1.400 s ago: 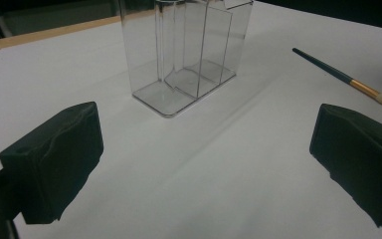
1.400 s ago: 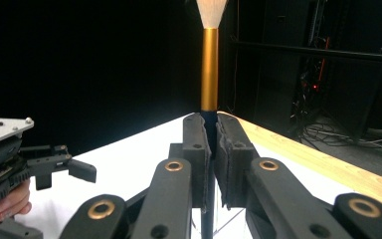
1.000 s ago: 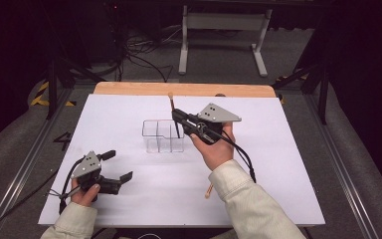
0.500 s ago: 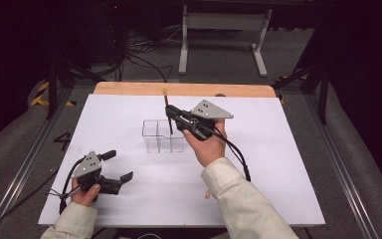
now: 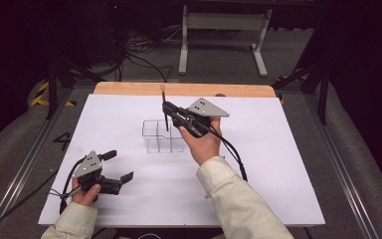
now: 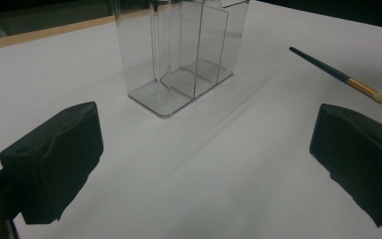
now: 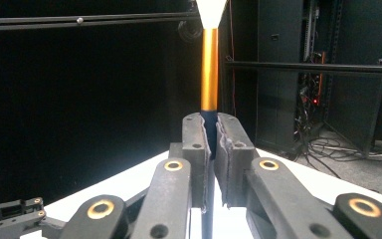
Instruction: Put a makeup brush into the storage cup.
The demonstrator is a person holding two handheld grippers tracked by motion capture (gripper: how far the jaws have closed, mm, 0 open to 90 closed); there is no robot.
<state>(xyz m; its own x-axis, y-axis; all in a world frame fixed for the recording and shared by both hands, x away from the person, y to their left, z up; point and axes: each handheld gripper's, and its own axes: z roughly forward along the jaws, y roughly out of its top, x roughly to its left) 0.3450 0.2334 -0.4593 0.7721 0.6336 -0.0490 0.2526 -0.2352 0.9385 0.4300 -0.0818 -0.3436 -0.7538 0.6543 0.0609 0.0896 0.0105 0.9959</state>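
A makeup brush [image 5: 164, 107] is clamped upright in the right gripper [image 5: 168, 110], just above the clear acrylic organizer [image 5: 161, 137] near the white table's [image 5: 278, 164] centre. A 2nd brush [image 6: 340, 75] is seen lying at 2 o'clock of the organizer in the left gripper view. The left gripper [image 5: 120, 167] is held released at 7 o'clock, well apart.

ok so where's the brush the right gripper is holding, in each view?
High view: held brush upright at centre, in the right gripper, just above the clear organizer.
Left gripper view: the other brush lies flat at upper right, beside the organizer; don't match that one.
Right gripper view: held brush rises at centre from the shut jaws, gold ferrule up.
Shared landmark: the white sheet.
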